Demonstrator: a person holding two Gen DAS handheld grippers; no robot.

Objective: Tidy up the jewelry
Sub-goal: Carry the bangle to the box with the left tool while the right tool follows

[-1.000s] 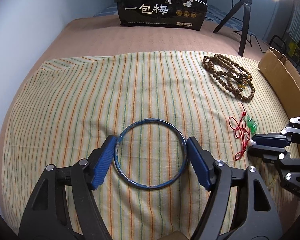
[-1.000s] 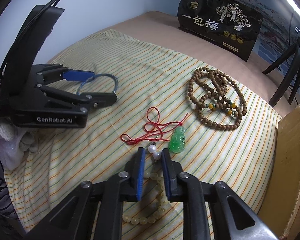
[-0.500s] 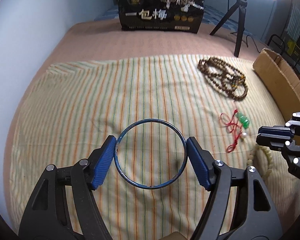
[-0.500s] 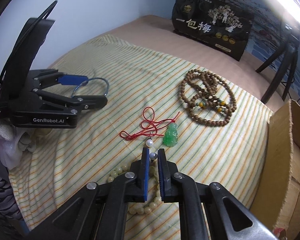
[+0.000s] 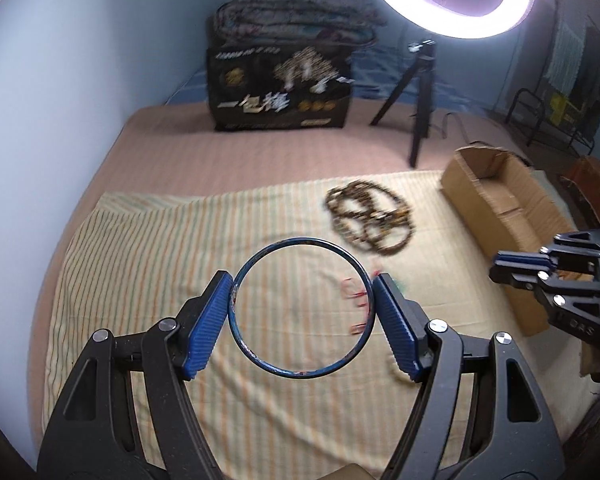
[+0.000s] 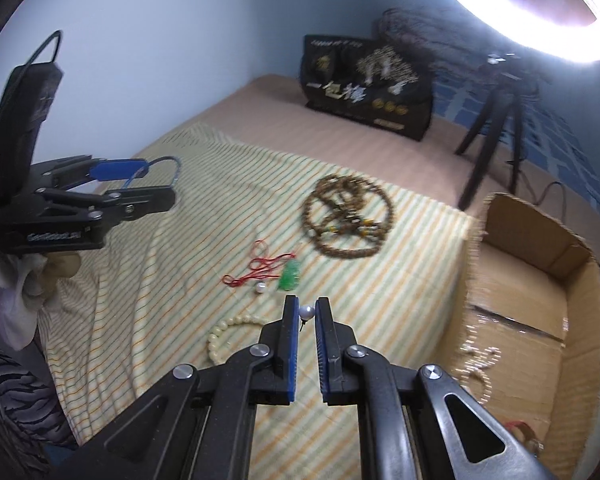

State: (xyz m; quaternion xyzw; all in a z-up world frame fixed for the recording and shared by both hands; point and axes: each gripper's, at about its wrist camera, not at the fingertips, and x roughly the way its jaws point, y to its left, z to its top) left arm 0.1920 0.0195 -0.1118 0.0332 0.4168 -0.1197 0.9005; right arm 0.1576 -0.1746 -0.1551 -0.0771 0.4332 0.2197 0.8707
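My left gripper [image 5: 302, 277] is shut on a thin blue bangle [image 5: 300, 376], gripping it by its two sides above the striped cloth [image 5: 140, 280]. It also shows at the left of the right wrist view as the left gripper [image 6: 160, 182] with the bangle [image 6: 176, 172]. My right gripper [image 6: 307, 303] is shut on a small pearl earring [image 6: 306, 313], held in the air near the cardboard box [image 6: 472, 264]. On the cloth lie a second pearl [image 6: 260, 288], a green pendant on red cord [image 6: 290, 276], a brown wooden bead necklace [image 6: 348, 220] and a pale bead bracelet [image 6: 228, 332].
The open cardboard box has pale beads [image 6: 480, 360] inside. A black printed bag [image 5: 280, 92] and a ring light on a tripod [image 5: 420, 120] stand at the back of the bed. A pale wall [image 5: 60, 100] borders the left side.
Both grippers have risen off the cloth. The left one lifted the bangle. The right one closed on the pearl earring and carried it up and toward the box.
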